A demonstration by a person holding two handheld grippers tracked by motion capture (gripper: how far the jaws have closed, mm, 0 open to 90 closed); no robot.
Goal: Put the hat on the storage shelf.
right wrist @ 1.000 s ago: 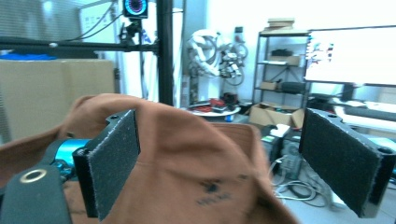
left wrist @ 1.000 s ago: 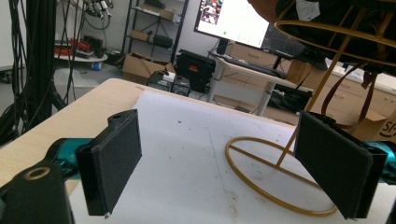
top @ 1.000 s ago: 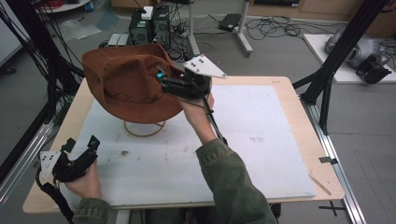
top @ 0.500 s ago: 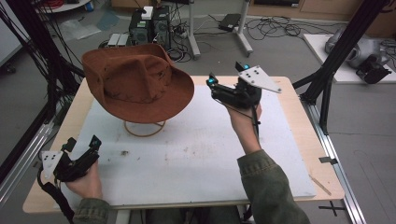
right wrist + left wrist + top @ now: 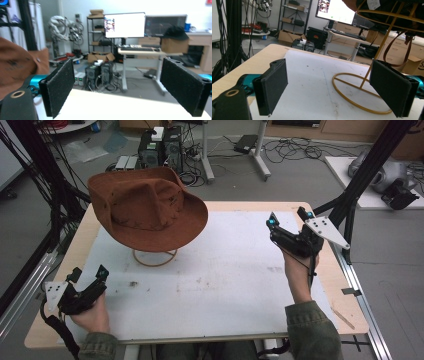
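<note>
High view: brown hat (image 5: 147,207) perched on a yellow wire stand (image 5: 154,257) at the far left of the desk (image 5: 225,270), brim overhanging the stand's ring base. Left tongs (image 5: 89,275) low at the near left corner, held in a hand, jaws spread wide, well apart from the stand. Right tongs (image 5: 286,218) raised over the right side of the desk, jaws also wide, holding nothing, well clear of the hat.

Left gripper view: left tongs (image 5: 337,90) gaping wide above the white desk (image 5: 307,82), yellow wire stand (image 5: 362,92) just ahead between the pads, underside of the hat (image 5: 387,10) above.

Right gripper view: right tongs (image 5: 122,87) wide and empty, brown hat (image 5: 17,67) at the left edge, desk (image 5: 112,105) below.
</note>
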